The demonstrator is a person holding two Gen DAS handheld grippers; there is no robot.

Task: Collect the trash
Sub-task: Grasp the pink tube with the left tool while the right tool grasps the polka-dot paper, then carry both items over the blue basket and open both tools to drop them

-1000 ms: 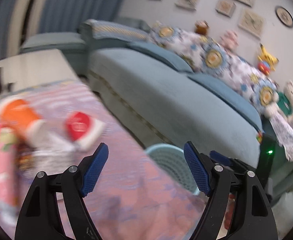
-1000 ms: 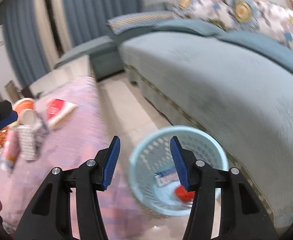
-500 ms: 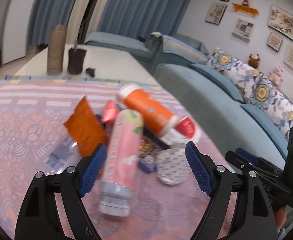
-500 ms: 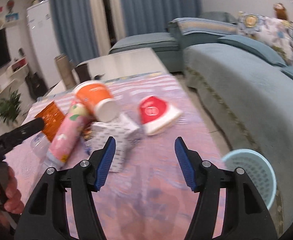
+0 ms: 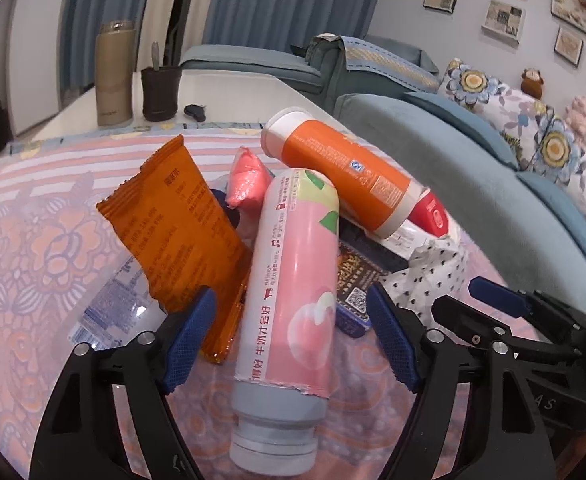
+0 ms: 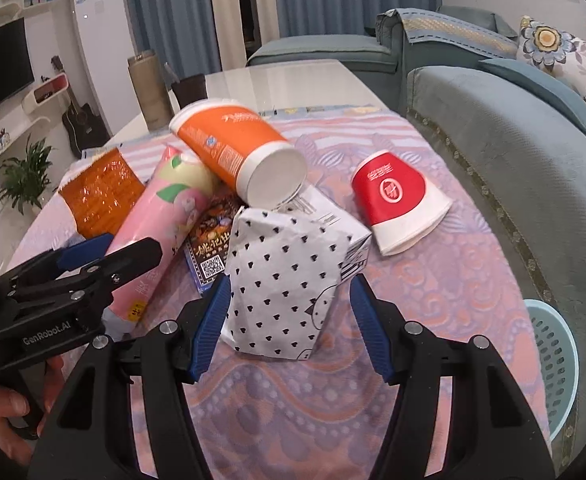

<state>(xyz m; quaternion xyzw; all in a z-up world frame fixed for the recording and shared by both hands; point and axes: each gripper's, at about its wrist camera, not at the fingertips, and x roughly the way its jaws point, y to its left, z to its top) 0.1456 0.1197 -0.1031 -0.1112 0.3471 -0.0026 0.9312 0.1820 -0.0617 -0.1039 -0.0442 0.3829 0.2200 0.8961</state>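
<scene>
**Tongs over the trash heap**

Left tongs [image 5: 291,338] gaped, empty, astride the pink bottle [image 5: 293,280]. Right tongs [image 6: 289,320] stood open around the dotted carton [image 6: 289,276]. A red cup [image 6: 401,200] lay beyond; the basket [image 6: 553,364] sat to their right.

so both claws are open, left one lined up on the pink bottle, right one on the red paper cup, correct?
Only the last part is wrong. The right wrist view shows the right claw open around the polka-dot carton, while the red paper cup lies apart, further back to the right. The left claw is open on the pink bottle, as you said.
</scene>
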